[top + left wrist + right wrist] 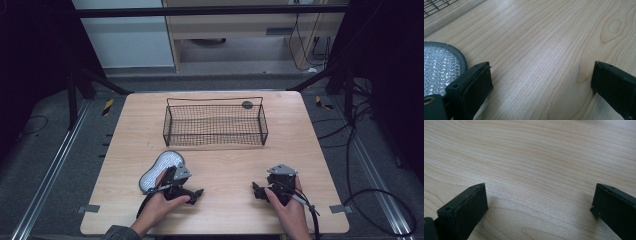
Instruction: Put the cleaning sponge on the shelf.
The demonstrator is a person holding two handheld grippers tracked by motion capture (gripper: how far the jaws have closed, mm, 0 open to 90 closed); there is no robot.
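On my counter: one wire basket at centre frame, empty, and one silver textured pad at lower left, just beside my left hand-held gripper. Two hand-held grippers in all, left and right, both released, jaws wide over bare wood. Risk, as I judge it: the flat pad may slide rather than lift if a jaw only scrapes its edge.

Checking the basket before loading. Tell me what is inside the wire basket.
The wire basket looks empty: the wood table shows through its mesh floor. A dark round spot sits at its far rim; whether it is inside or behind, I cannot tell.
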